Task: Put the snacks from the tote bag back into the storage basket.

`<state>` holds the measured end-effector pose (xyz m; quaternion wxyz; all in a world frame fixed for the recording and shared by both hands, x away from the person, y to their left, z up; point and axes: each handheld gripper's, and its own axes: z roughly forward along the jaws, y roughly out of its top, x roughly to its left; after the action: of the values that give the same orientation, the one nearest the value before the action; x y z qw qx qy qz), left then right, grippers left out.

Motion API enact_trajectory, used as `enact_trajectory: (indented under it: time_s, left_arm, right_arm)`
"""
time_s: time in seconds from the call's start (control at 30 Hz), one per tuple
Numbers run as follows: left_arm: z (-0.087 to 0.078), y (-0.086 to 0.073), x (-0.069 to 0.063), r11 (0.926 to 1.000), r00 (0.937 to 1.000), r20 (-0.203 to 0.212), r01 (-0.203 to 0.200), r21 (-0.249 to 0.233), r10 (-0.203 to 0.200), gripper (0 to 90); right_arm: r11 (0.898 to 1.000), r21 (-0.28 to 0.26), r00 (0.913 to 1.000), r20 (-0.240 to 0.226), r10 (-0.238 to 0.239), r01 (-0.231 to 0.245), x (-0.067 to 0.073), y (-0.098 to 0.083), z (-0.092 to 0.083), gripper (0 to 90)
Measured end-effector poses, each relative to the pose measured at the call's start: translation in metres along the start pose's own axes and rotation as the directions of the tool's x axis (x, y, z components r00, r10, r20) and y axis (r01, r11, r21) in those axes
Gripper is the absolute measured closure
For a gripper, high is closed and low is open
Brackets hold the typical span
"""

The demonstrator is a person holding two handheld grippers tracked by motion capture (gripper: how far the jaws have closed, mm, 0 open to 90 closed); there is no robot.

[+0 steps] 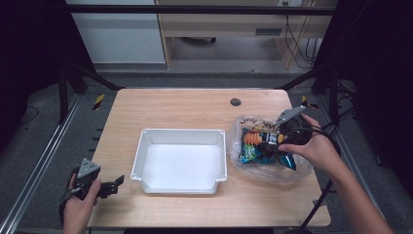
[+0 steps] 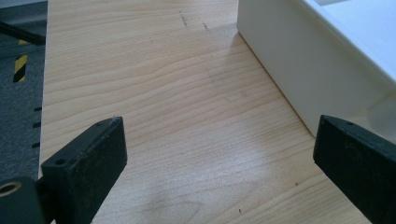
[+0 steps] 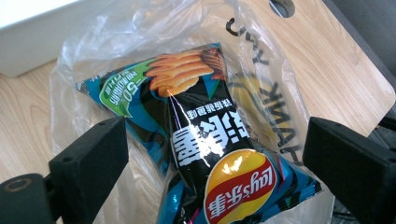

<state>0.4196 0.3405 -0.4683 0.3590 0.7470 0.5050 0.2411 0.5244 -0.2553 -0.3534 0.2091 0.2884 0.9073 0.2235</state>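
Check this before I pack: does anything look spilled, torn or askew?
Nothing stands out. The chip bag lies intact on the clear plastic bag, with no spill visible. The white bin sits square on the table. Both grippers' jaws are open.

In front of you, the wooden table carries a white rectangular tray near its middle, open side up. You'll spot a small dark round hole in the tabletop toward the far edge, well apart from the tray.

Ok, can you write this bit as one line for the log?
right gripper: open over chip bag | plastic bag: beside white tray | left gripper: open
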Motion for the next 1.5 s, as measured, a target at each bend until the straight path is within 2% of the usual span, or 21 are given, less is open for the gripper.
enact_trajectory:
  time_s: [0.17,0.4,0.5,0.57,0.9,1.2,1.5]
  left_arm:
    - [0.001,0.0,0.0,1.0,1.0,0.004,-0.002,-0.002,0.002,2.6]
    - [0.0,0.0,0.0,1.0,1.0,0.007,-0.003,-0.003,0.003,2.6]
    - [0.0,0.0,0.0,1.0,1.0,0.006,-0.004,-0.003,0.004,2.5]
    - [0.0,0.001,-0.001,1.0,1.0,0.006,-0.007,-0.004,0.007,2.6]
    - [0.0,0.001,-0.001,0.9999,0.9999,0.01,-0.009,-0.006,0.009,2.5]
    - [0.0,0.001,0.0,0.9999,0.9999,0.011,-0.01,-0.003,0.01,2.5]
    - [0.0,0.001,0.0,0.9999,0.9998,0.014,-0.01,-0.003,0.01,2.5]
  right_arm:
    - [0.998,0.028,0.9985,-0.011,-0.054,0.054,-0.004,0.002,0.005,7.0]
    - [0.996,0.048,0.9966,-0.038,-0.073,0.075,-0.007,0.005,0.013,6.9]
    - [0.996,0.04,0.9967,-0.036,-0.072,0.074,-0.008,0.006,0.014,6.9]
    - [0.995,0.037,0.9952,-0.037,-0.091,0.092,-0.011,0.006,0.017,8.1]
    - [0.994,0.045,0.9924,-0.072,-0.099,0.103,-0.015,0.005,0.023,7.8]
    - [0.991,0.079,0.9917,-0.071,-0.107,0.113,-0.017,0.005,0.031,7.5]
    - [0.988,0.091,0.9886,-0.094,-0.118,0.126,-0.014,0.008,0.036,6.8]
